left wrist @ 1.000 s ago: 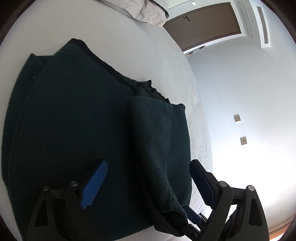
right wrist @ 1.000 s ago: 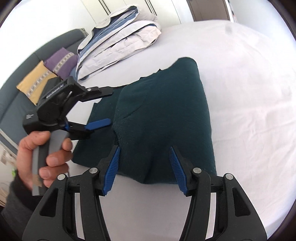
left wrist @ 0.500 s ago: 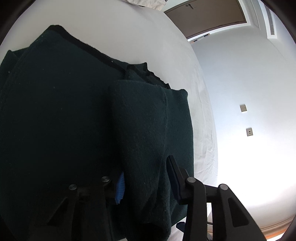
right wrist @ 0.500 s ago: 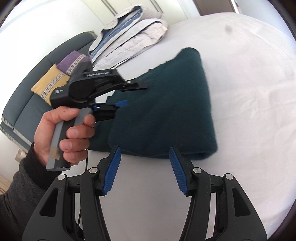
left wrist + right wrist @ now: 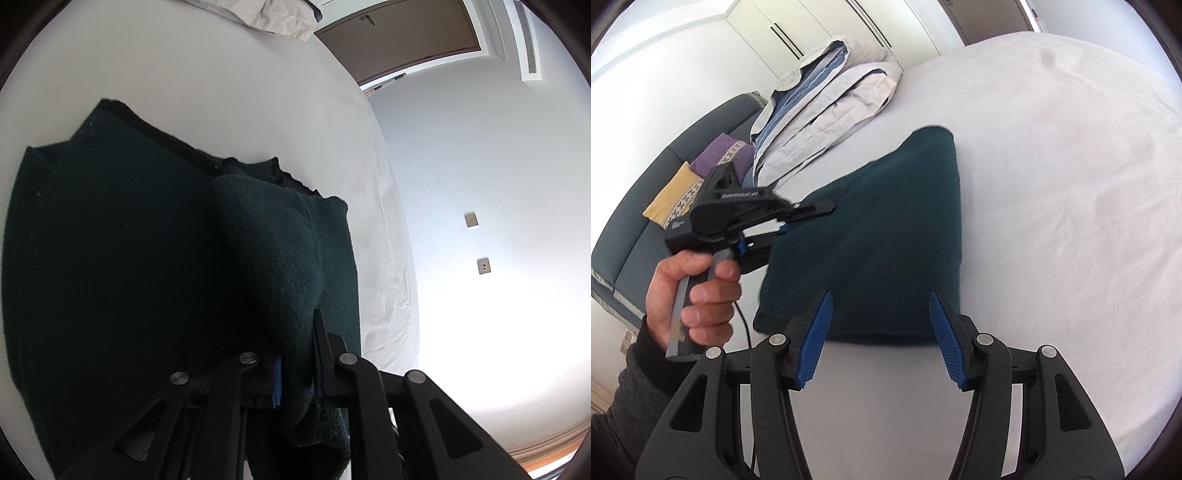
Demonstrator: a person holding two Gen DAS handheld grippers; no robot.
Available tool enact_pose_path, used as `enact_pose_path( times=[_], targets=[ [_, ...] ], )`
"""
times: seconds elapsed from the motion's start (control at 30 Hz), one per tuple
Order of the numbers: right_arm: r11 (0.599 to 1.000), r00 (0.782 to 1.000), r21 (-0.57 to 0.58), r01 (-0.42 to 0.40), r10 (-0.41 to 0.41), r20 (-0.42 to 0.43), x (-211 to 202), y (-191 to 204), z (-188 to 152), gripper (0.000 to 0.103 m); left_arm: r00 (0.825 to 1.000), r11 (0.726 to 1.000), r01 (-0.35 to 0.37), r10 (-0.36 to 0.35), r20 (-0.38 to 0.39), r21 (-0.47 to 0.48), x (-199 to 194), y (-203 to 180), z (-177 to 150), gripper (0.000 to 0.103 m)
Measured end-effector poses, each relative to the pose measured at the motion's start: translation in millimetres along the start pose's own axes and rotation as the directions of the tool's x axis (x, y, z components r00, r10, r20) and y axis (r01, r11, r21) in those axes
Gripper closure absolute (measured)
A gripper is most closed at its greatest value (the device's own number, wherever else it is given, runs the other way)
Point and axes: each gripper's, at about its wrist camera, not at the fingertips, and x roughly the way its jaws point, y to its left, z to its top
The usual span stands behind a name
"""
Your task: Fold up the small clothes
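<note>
A dark green knitted garment (image 5: 129, 258) lies partly folded on the white bed (image 5: 221, 74). A raised fold of it (image 5: 280, 258) runs back between the jaws of my left gripper (image 5: 297, 354), which are closing with their pads pressed on the cloth. From the right wrist view, the left gripper (image 5: 786, 225) bites the garment's (image 5: 879, 251) left edge, held by a hand (image 5: 698, 288). My right gripper (image 5: 879, 321) hovers open at the garment's near edge, with only the sheet and that edge showing between its blue pads (image 5: 816, 332).
A folded pale quilt (image 5: 831, 92) lies at the far side of the bed. A grey sofa (image 5: 635, 236) with yellow and purple cushions stands to the left. White sheet (image 5: 1071, 221) stretches to the right of the garment. A brown door (image 5: 399, 33) shows beyond the bed.
My left gripper's jaws came together from wide open onto the raised fold and lifted it a little. The right gripper drew back slightly from the garment's near edge, staying open.
</note>
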Motion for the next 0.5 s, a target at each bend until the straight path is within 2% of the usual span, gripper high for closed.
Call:
enact_pose_path(
  times=[0.13,0.33,0.5],
  targets=[
    [0.996,0.998,-0.086,0.023,-0.028,-0.054,25.1,21.2,17.1,0.050,1.000,1.000,-0.016,0.015,0.026,0.026,-34.0,7.6,9.5,0.090],
    [0.980,0.987,-0.201,-0.007,-0.026,-0.161,81.5,61.3,16.9,0.050,0.996,0.998,-0.067,0.066,0.058,0.011,-81.6,38.1,18.3,0.090],
    [0.959,0.970,-0.282,0.006,-0.073,-0.230,113.8,88.6,-2.9,0.049,0.989,0.988,-0.144,0.146,0.032,-0.049,-70.7,87.5,12.6,0.089]
  ],
)
